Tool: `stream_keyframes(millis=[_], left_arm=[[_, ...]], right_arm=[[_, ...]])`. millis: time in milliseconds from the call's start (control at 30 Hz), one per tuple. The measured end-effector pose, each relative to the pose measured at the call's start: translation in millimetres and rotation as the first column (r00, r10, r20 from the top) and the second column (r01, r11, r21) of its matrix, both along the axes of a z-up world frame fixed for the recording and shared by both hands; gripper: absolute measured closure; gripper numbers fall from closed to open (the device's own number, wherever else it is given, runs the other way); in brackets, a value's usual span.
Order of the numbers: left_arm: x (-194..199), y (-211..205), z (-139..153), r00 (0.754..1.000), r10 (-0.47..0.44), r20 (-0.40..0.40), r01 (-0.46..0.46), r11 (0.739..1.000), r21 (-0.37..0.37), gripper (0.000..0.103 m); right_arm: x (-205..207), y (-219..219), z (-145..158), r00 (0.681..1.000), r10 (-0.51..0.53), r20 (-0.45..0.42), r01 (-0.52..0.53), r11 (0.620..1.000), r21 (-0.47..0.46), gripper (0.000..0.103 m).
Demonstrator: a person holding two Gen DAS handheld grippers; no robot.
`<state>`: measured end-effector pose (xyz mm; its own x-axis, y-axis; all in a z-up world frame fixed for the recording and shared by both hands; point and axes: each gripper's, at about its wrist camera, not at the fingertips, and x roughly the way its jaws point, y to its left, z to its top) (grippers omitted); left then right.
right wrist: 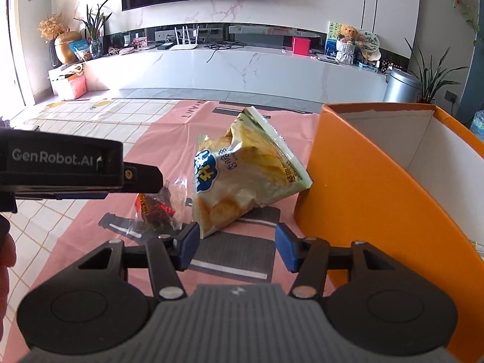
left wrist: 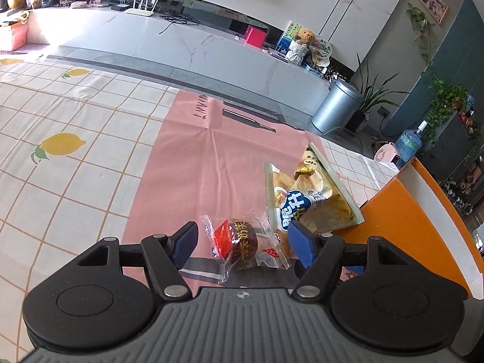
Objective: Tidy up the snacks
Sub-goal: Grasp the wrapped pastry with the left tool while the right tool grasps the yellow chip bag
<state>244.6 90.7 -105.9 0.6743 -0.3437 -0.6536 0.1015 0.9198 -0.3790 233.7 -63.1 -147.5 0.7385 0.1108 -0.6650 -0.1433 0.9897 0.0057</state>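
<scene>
My left gripper [left wrist: 242, 242] stands open astride the small clear-wrapped date snack [left wrist: 242, 243], its blue pads not yet pressing on it, while my right gripper [right wrist: 237, 246] gapes with nothing between its jaws, the chip bag [right wrist: 242, 175] just ahead of it and leaning against the orange box [right wrist: 378, 187] off to its right. If I close my left, the slippery wrapper could squirt out. My right could catch only the bag's lower corner, crushing chips or tipping it.
</scene>
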Motion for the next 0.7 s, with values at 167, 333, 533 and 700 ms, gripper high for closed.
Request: stream_keyframes(millis=[167,333,533,700], left_arm=[[8,-1,-9,1.000,-0.003,-0.030,0.003,1.000,0.002,0.040],[9,5,-18,0.998,0.012,-0.060,-0.015,0.999,-0.052,0.045],[11,6,-24,0.997,0.021,-0.078,-0.027,0.997,-0.074,0.053],[7,9,-19,0.997,0.048,-0.057,-0.050,0.998,-0.037,0.057]], right_arm=[[5,2,-7,1.000,0.023,0.007,-0.023,1.000,0.014,0.050],[7,4,-12,0.999,0.033,0.010,-0.033,0.999,0.026,0.050],[11,8,-12,0.999,0.037,0.032,-0.038,0.999,0.030,0.050],[15,13,-16,0.999,0.033,0.028,-0.035,0.998,0.045,0.050]])
